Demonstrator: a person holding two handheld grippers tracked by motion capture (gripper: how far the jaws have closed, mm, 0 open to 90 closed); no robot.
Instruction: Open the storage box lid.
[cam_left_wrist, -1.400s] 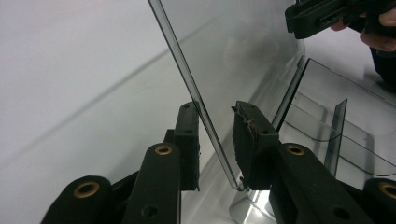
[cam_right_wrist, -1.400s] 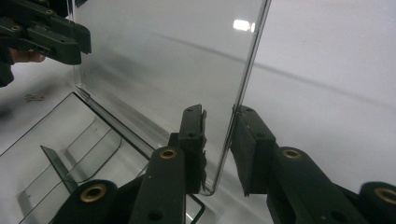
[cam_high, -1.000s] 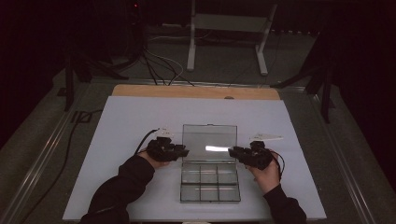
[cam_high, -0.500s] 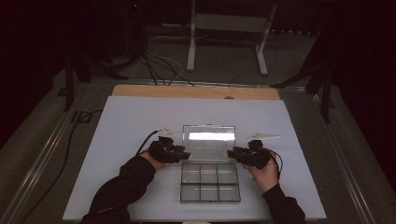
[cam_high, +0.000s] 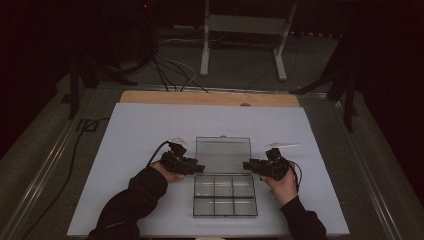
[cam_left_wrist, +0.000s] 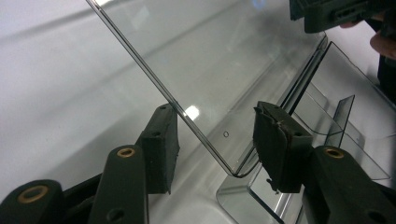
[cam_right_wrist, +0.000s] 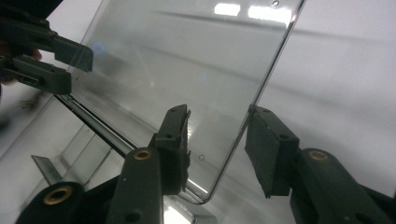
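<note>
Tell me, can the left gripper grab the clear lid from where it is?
Probably yes. The left gripper already has the lid's edge between its open jaws, which have just been opening, and nothing blocks it.

Left tool (cam_left_wrist: 212, 149) jaws just opening, astride clear lid (cam_left_wrist: 205, 70) edge.

Both forearms wear dark long sleeves ending at the wrists. The left gripper (cam_high: 200, 168) and right gripper (cam_high: 247, 164) are black and blocky, each trailing a thin black cable. In the gripper views, their matte black jaws carry thick rectangular pads, with brass-coloured rivets ringing the pivot holes of the linkage arms.
</note>
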